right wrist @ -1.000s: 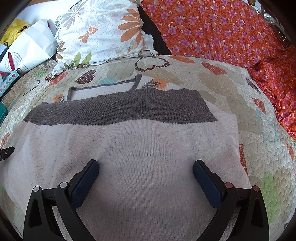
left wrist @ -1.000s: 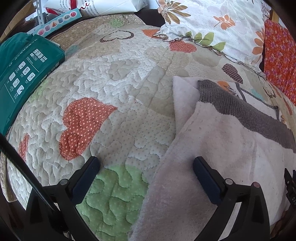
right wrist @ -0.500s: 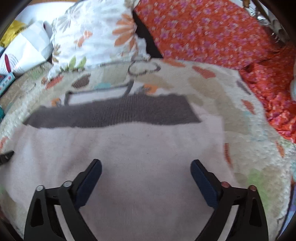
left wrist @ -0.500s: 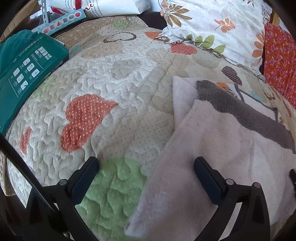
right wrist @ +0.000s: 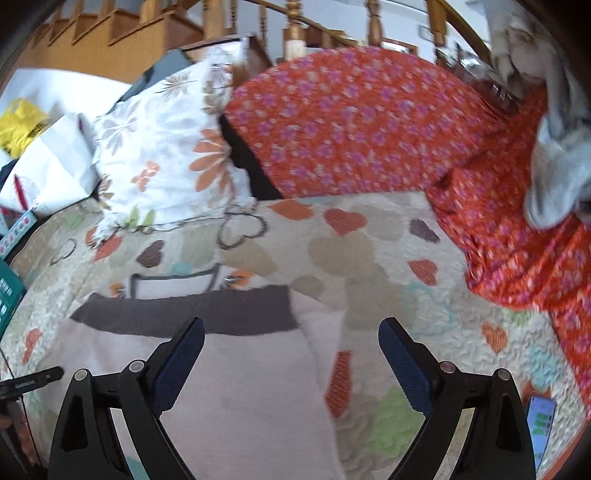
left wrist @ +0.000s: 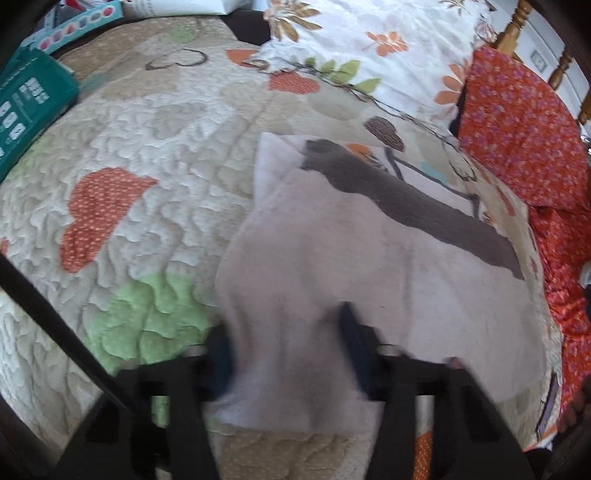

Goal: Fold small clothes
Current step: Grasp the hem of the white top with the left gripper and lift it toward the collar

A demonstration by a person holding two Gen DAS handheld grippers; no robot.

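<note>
A small pale pink knit garment with a dark grey band lies folded on a quilted heart-pattern bedspread. My left gripper is over its near left corner, fingers blurred and partly closed around the cloth edge; whether it pinches the cloth cannot be told. In the right wrist view the garment lies low left with its grey band. My right gripper is open and raised above the garment's right edge, holding nothing.
A floral pillow and an orange flowered cover lie at the back. A green box sits at the left edge. A phone lies at the right. A grey cloth hangs at upper right. Wooden railing stands behind.
My left gripper moved right onto the garment's corner and its fingers drew closer together. My right gripper lifted and tilted up, shifting right off the garment's middle.
</note>
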